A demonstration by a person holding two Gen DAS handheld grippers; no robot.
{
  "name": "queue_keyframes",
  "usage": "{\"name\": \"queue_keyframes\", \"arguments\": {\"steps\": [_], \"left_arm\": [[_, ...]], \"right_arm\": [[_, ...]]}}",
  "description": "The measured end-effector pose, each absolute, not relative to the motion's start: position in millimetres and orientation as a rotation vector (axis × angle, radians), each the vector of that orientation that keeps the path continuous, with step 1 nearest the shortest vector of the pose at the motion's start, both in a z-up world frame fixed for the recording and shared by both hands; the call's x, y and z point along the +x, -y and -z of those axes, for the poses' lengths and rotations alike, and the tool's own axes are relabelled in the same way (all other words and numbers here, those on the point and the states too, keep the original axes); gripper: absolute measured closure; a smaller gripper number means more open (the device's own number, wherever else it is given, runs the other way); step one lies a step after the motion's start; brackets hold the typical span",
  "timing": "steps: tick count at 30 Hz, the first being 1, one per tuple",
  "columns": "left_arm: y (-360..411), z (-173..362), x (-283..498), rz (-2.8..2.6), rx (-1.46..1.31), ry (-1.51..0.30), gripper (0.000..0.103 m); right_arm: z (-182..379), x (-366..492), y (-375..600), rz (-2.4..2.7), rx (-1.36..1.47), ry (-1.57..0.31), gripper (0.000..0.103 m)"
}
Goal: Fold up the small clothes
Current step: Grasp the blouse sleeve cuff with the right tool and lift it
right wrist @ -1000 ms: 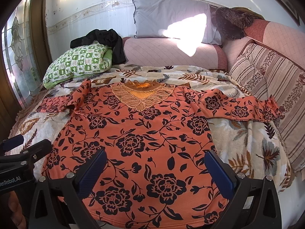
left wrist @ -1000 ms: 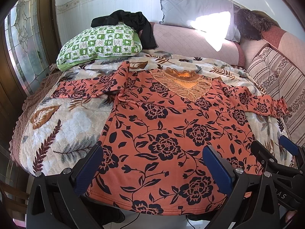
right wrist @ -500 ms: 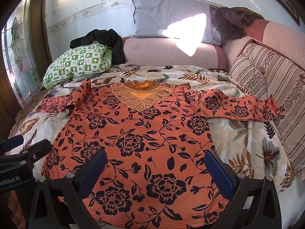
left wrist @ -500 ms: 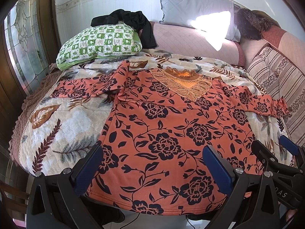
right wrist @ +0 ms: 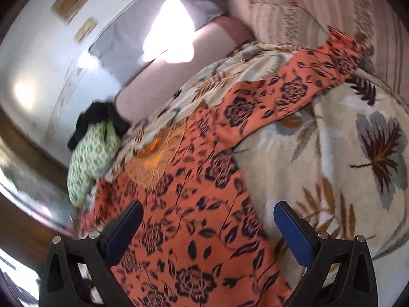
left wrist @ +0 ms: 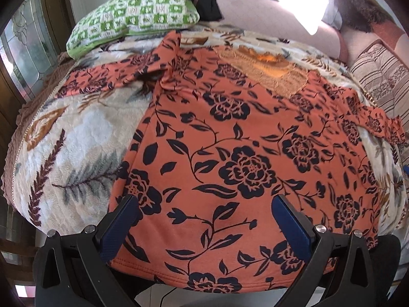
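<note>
Green checked pillow flanks a flat orange floral top on plush bedspread; left gripper and right gripper jaws apart.

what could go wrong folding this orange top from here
The top hangs its hem over the bed's front edge, so a tug could slide it off. Both tongs, left and right, are open and hold nothing yet. The right sleeve reaches the striped cushion and may drag.

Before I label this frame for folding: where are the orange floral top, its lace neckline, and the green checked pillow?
orange floral top (left wrist: 245,168): left wrist view, middle of its body.
lace neckline (left wrist: 286,81): left wrist view, lace panel.
green checked pillow (left wrist: 133,15): left wrist view, top face.
</note>
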State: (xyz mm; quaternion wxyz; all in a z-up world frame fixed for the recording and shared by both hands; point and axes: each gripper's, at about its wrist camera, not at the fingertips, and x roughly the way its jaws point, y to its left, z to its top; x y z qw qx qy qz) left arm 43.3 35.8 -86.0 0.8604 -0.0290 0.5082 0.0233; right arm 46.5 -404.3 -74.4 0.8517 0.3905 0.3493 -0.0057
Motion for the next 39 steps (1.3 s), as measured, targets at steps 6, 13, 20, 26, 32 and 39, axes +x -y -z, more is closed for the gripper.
{"name": "queue_keyframes", "arguments": {"steps": [6, 13, 20, 26, 32, 39], "left_arm": [[-30, 102, 64, -0.047, -0.037, -1.096, 0.0], [-24, 117, 92, -0.05, -0.029, -1.115, 0.0], [-21, 125, 109, -0.037, -0.024, -1.109, 0.0], [-32, 131, 114, -0.046, -0.035, -1.112, 0.0], [-52, 128, 113, -0.054, -0.069, -1.08, 0.0], [-84, 113, 105, -0.049, -0.164, -1.002, 0.0]], "right_arm": [[119, 76, 561, 0.21, 1.152, -0.572, 0.014], [120, 129, 645, 0.395, 1.03, -0.551, 0.03], [115, 187, 663, 0.502, 0.869, -0.583, 0.044], [136, 211, 665, 0.613, 0.824, -0.668, 0.067], [96, 221, 635, 0.541, 0.692, -0.602, 0.097], [-31, 239, 498, 0.217, 0.487, -0.452, 0.097]]}}
